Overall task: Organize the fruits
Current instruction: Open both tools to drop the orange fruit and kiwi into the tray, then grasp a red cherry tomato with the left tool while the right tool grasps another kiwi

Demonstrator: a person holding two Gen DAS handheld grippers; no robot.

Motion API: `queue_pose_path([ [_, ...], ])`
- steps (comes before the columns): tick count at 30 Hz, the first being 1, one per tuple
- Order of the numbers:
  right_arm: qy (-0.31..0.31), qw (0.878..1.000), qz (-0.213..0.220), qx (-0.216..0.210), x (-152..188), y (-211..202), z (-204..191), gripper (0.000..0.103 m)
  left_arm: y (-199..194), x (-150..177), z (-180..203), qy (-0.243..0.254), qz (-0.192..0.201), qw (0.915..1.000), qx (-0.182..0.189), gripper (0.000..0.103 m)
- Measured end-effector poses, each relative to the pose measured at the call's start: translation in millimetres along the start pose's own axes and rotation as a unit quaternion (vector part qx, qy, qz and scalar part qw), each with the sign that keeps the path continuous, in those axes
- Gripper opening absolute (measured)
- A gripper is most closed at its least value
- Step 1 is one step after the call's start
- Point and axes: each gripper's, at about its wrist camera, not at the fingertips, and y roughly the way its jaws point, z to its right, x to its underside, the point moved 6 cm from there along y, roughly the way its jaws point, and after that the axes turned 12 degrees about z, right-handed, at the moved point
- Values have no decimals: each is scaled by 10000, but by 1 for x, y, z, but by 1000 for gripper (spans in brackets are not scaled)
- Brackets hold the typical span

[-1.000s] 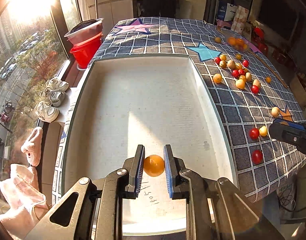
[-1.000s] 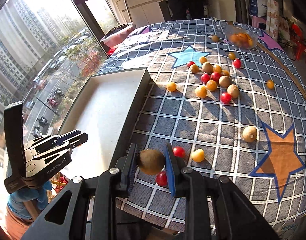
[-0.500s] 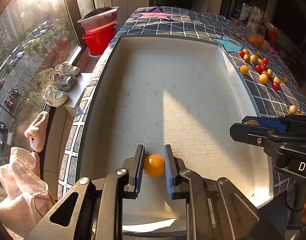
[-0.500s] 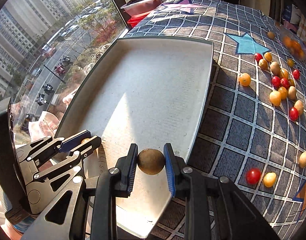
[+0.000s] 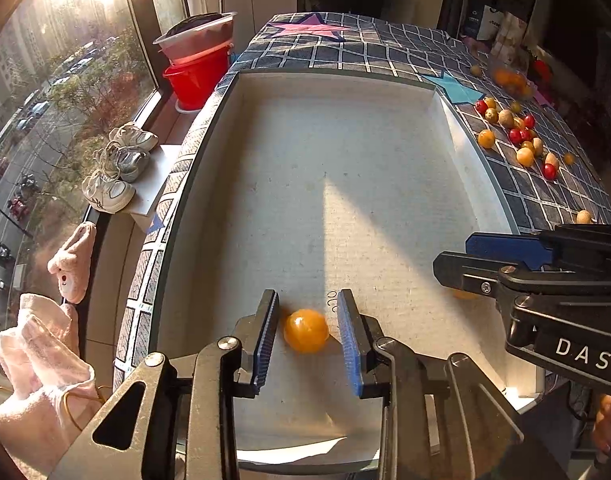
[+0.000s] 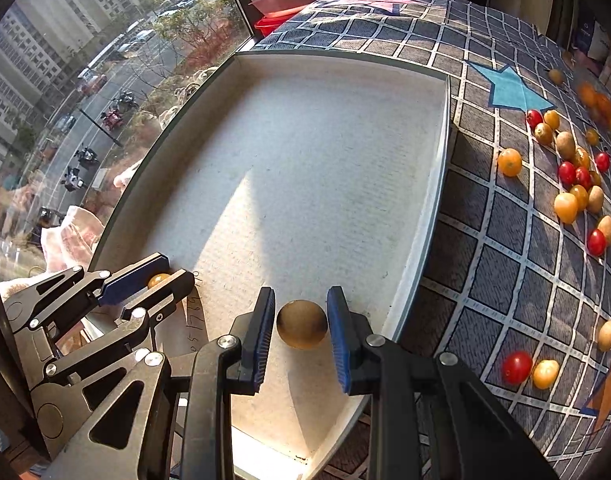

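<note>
A white tray [image 5: 457,128] lies on the checked tablecloth. My left gripper [image 5: 307,330] is open low over the tray's near end, and an orange tomato [image 5: 306,330] rests on the tray floor between its fingers with gaps on both sides. My right gripper [image 6: 300,322] stands just to its right, open around a brown kiwi-like fruit [image 6: 301,323] that sits on the tray floor. The left gripper also shows in the right wrist view [image 6: 161,280], and the right gripper in the left wrist view [image 5: 505,264].
Several red, orange and brown fruits [image 6: 573,184] lie scattered on the cloth [image 6: 485,216] right of the tray, two near the front edge [image 6: 529,368]. A red bucket [image 5: 195,76] and shoes [image 5: 117,168] sit by the window at left.
Both grippers came down to the tray's near end and opened. The orange tomato and the brown fruit now lie released on the tray floor between the parted fingers.
</note>
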Motion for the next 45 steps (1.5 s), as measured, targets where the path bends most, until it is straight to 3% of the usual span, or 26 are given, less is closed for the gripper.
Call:
queue_pose_path([
  [1,-10,10000,57,20,-3,-4,1,47,-1,0,0,-29,19,10000,-11,80],
  [2,-8,9999,119,24,-5,-10,2,61,-3,-1,0,-27,110,9999,-26,85],
  [6,15,9996,271,118,-7,-31,12,74,-6,-1,6,100,41,9999,-11,85],
  [7,29,9994,270,224,-6,-35,18,81,-7,-1,9,107,-4,9999,21,85],
  [17,505,9959,101,739,33,-81,83,83,-20,0,51,589,-291,9976,199,85],
  [36,1352,9837,258,1154,87,-106,172,83,-35,-20,122,1005,-53,9939,462,85],
  [45,1561,9764,472,1414,99,-118,205,83,-23,-25,180,1517,60,9851,808,85],
])
